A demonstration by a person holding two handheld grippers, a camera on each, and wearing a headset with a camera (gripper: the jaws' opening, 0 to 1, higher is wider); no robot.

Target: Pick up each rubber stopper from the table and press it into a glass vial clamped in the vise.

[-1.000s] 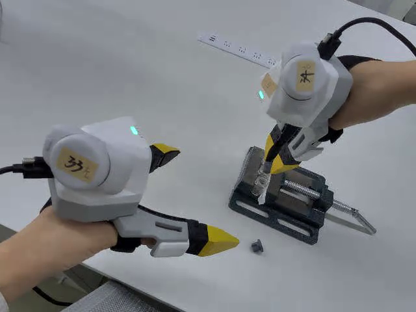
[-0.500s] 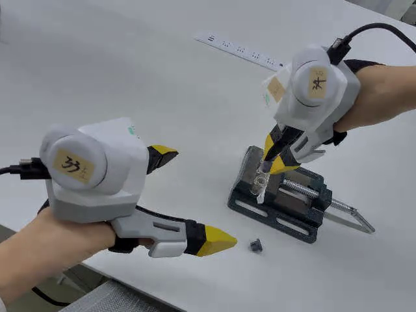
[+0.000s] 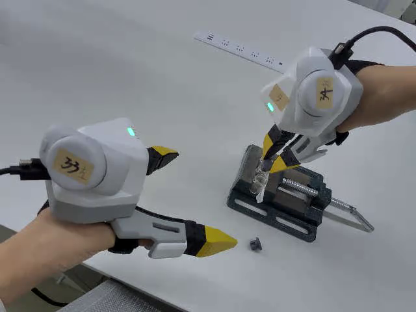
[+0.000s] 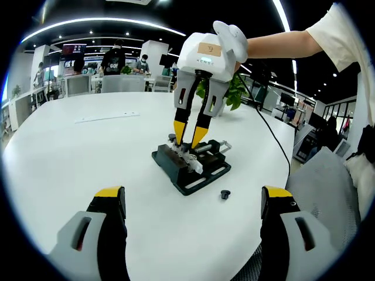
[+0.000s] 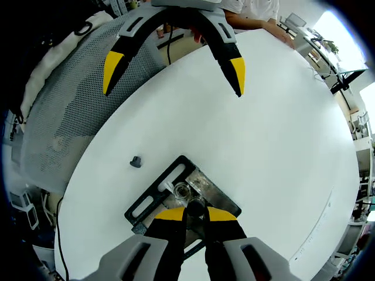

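One rubber stopper sat loose on the white table, near side, just in front of the vise. From the right gripper view it looked like two glass vials were clamped in there: a clear open vial and, beside it, one with a dark plug at its mouth. That plug sat right in the narrow gap between the yellow tips of the right gripper. Couldn't tell if those jaws were pinching the plug or just hovering off it.

That gripper pointed steeply down over the vise, with the hand coming in from the far right. The left gripper hung at the near left, roughly level, jaws spread wide with nothing in them, aimed toward the loose stopper.

My worry: an off-centre push could cock the plug or crack the glass. A clumsy grab could also flick the loose stopper off the near edge.
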